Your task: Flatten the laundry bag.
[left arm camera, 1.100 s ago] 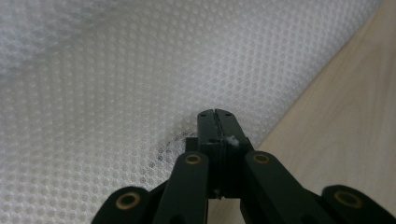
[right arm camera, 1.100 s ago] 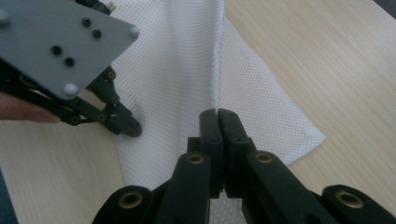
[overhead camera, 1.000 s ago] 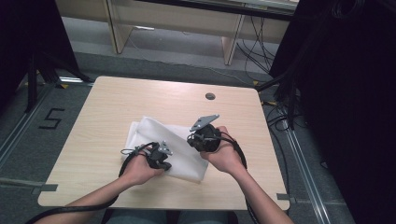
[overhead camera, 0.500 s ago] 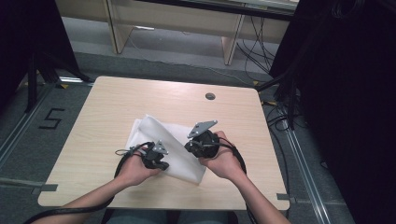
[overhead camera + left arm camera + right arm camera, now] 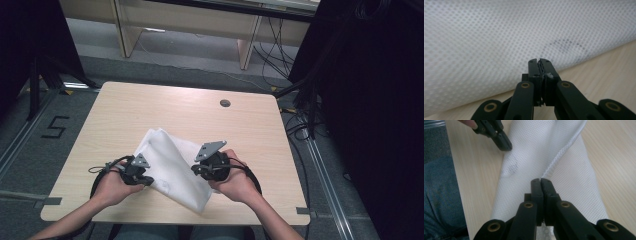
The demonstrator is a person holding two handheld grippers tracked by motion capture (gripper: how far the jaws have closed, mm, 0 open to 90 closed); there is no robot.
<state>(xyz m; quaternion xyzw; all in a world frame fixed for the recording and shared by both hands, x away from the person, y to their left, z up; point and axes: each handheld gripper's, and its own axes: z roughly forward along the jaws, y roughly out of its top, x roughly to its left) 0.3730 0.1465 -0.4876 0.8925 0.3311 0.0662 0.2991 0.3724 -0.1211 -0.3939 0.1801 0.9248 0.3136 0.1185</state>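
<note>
A white mesh bag lies rumpled on the wooden table, near its front edge. My left gripper sits at the bag's left edge. Its jaws have just been opening a hair, but they still stand together with no cloth between them, and the bag lies just beyond the tips. My right gripper is at the bag's right side, shut on the bag's white cord, which runs up across the mesh. The left gripper shows beyond it, beside the bag.
A round cable hole is near the table's far right. A faint dark ring mark is on the mesh. The person's jeans are just off the front edge. Desk legs and cables stand beyond the table, with dark curtains at both sides.
My left gripper has slid left from on top of the bag to its left edge. The right gripper has come slightly toward the front edge, and the bag's right side has shifted with it.
</note>
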